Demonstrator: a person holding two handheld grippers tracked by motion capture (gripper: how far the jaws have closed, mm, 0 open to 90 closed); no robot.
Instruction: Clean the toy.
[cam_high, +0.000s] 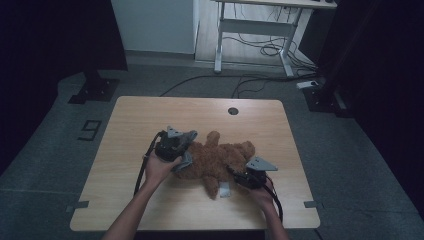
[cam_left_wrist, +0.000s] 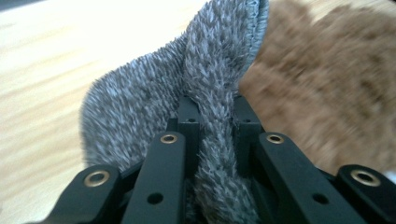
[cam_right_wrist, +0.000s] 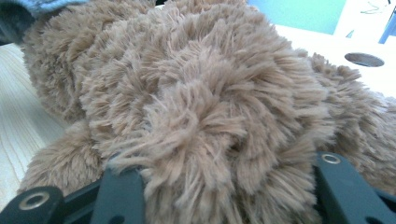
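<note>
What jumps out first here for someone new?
The brown teddy bear lying mid-table on the wooden table. The left hand-held gripper is shut on a grey fuzzy cloth at the bear's left end. The right hand-held gripper clamps the bear's plush from the near right side.

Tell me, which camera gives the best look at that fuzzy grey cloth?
The left gripper view: the grey cloth sits close up, pinched between the left gripper jaws, its pile and stitched edge clear. The high view shows a small grey patch beside the brown teddy bear. The right gripper view catches a blurred corner.
</note>
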